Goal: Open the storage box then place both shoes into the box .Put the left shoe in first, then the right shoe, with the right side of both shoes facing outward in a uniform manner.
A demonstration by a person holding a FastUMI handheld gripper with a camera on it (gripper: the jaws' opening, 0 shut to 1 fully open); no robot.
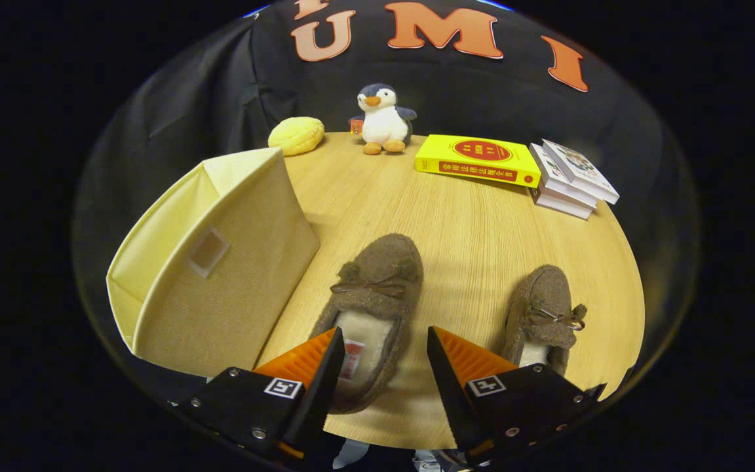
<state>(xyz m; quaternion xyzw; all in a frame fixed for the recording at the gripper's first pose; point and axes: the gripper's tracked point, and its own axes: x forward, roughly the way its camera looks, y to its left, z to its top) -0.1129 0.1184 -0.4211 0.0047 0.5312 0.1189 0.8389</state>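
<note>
Two brown fuzzy slippers lie on the round wooden table [469, 242], toes pointing away from me. The left slipper [374, 295] reaches back between my fingers, its pale fleece lining just ahead of the left fingertip. The right slipper [544, 311] lies beyond the right finger, a bow on its top. A cream fabric storage box [220, 269] stands to the left of the slippers, with its lid lifted and the pale inside showing on its far left. My gripper [384, 337] hovers open above the left slipper's heel, touching nothing.
At the table's far edge sit a plush penguin [383, 119] and a yellow bun-shaped toy [296, 135]. A yellow book [478, 159] and a stack of white books [571, 178] lie at the far right. Bare wood stretches between the slippers and the books.
</note>
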